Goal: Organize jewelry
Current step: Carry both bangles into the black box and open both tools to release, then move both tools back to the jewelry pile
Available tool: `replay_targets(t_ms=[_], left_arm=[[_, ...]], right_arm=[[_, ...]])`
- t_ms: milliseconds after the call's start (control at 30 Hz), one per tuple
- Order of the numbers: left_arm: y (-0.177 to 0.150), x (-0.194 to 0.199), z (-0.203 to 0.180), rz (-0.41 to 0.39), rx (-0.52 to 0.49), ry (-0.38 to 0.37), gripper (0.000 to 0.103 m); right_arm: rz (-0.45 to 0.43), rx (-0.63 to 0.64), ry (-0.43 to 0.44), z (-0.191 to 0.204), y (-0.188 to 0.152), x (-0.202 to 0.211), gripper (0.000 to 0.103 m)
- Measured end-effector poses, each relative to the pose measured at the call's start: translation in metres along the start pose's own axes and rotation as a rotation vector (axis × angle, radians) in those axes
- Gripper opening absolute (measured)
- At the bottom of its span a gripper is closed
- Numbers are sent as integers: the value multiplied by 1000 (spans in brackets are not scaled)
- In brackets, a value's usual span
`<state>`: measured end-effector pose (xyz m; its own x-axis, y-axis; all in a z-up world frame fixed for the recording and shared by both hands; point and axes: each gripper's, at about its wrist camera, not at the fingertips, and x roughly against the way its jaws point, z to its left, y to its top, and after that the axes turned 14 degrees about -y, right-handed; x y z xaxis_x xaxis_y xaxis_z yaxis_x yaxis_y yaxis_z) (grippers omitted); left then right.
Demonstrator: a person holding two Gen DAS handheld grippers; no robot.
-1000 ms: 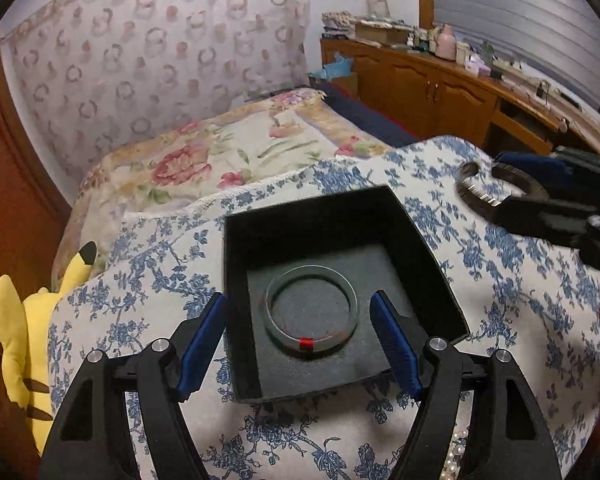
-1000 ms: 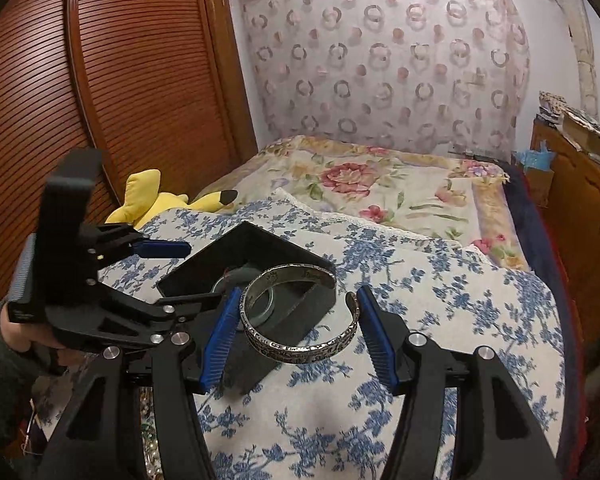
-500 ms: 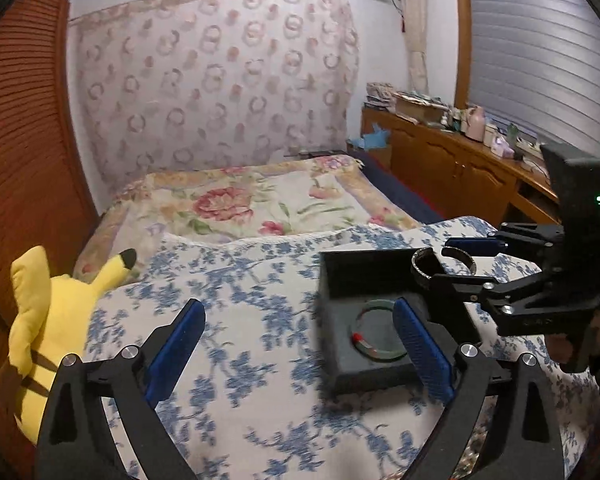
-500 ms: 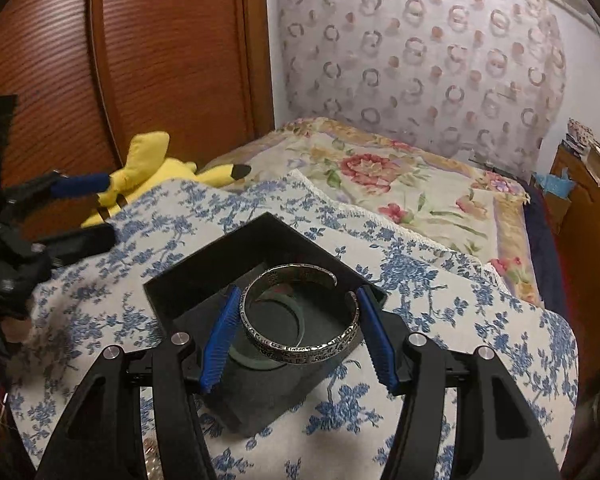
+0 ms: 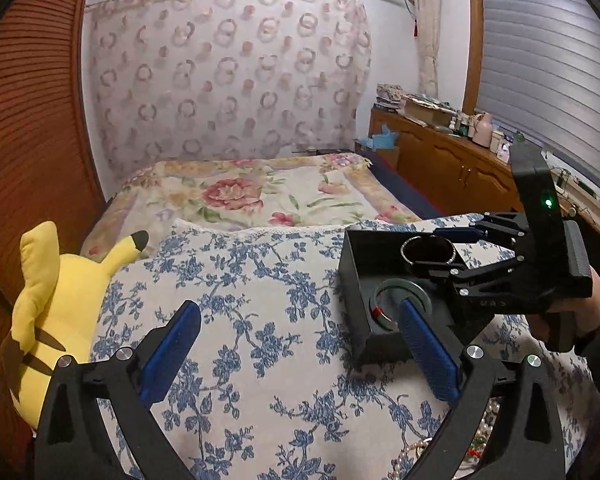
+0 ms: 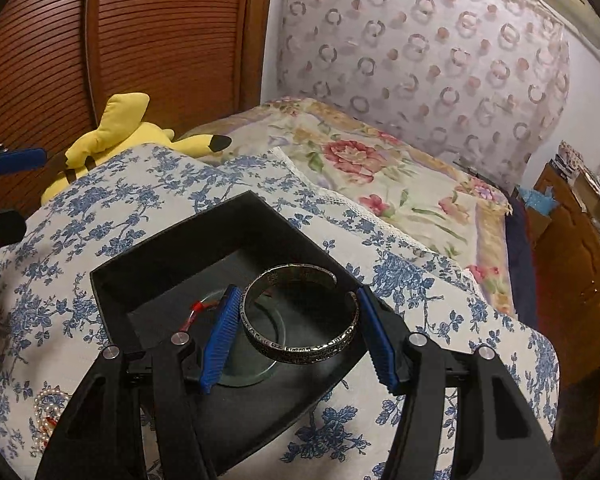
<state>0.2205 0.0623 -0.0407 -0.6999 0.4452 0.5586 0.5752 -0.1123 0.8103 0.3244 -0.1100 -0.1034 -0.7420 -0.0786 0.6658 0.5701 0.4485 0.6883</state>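
Silver cuff (image 6: 300,316) clamped in right gripper (image 6: 296,334) above black tray (image 6: 172,256); lower beside green bangle (image 6: 256,360), then release.

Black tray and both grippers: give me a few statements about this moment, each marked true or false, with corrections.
1. The right gripper holds a silver cuff bracelet over the black tray. True.
2. A green bangle with a red thread lies inside the tray. True.
3. The left gripper grips the green bangle. False: its jaws are opening and nothing is between them.
4. The yellow plush toy sits in the tray. False: it lies beside the blue-flowered cloth.
5. Pearl beads lie on the cloth outside the tray. True.
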Motion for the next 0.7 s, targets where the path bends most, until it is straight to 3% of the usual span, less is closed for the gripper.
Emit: replay_targets(t_ms=[333, 500, 700], left_arm=[[-7, 9, -15, 2, -23, 6, 95], [-16, 16, -24, 8, -27, 3, 95], [-40, 30, -46, 26, -34, -37, 95]], right_arm=[[-21, -19, -11, -4, 0, 10, 63], [-55, -69, 21, -11, -12, 42, 63], [-77, -112, 82, -10, -53, 95, 63]])
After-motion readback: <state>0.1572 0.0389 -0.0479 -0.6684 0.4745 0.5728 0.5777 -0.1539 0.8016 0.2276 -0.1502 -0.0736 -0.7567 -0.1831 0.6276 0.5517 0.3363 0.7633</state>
